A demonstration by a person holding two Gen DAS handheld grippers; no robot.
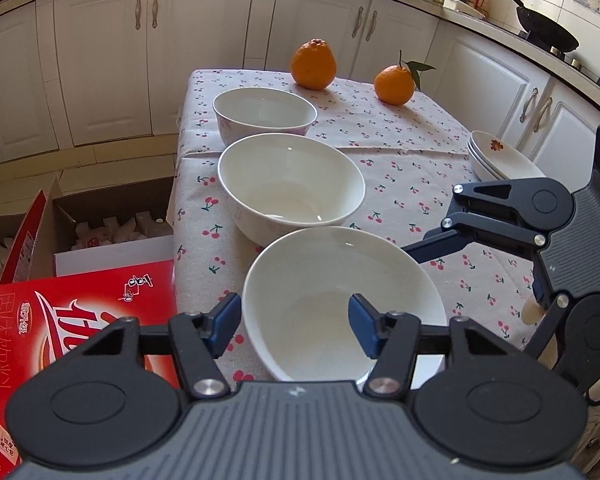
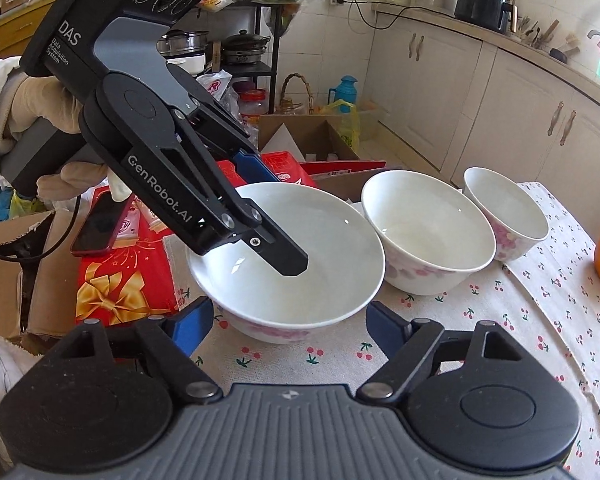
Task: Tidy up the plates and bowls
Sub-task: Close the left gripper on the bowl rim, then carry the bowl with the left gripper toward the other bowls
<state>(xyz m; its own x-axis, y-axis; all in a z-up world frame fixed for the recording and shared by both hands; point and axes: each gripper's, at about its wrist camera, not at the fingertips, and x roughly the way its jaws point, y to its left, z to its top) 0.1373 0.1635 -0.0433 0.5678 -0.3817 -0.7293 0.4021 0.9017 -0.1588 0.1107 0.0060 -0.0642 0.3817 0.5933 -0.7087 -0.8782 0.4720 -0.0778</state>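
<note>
On the cherry-print tablecloth, as seen from the left wrist, three white bowls were ranged in a row from 6 towards 12 o'clock: near bowl, middle bowl, far bowl. A stack of plates was noted at 3 o'clock, near the table edge and well apart from the bowls. Two oranges were set at 12 and 1 o'clock.

Left gripper: released. Its jaws were placed astride the near bowl's 9 o'clock rim, one pad outside the wall and one inside the basin, with the inner pad clear of the wall.

Right gripper: released. Its pads were spread before the same bowl's outer wall. Whether a finger touched the rim could not be told.

Handling: the bowls were judged glazed ceramic, rigid, moderately heavy, slippery and liable to chip. A pinch across the rim wall is advised, seated deep to prevent tilting. Nesting should be done gently, near bowl outermost if it proves the widest.

Obscured: the plates were cut off by the right gripper's linkage, so their count was uncertain. The bowls' bases and pink floral decoration were only partly shown. The near bowl's closest rim was hidden under the left gripper's body. A gloved hand was seen on the left gripper's handle, and no more of the person.
</note>
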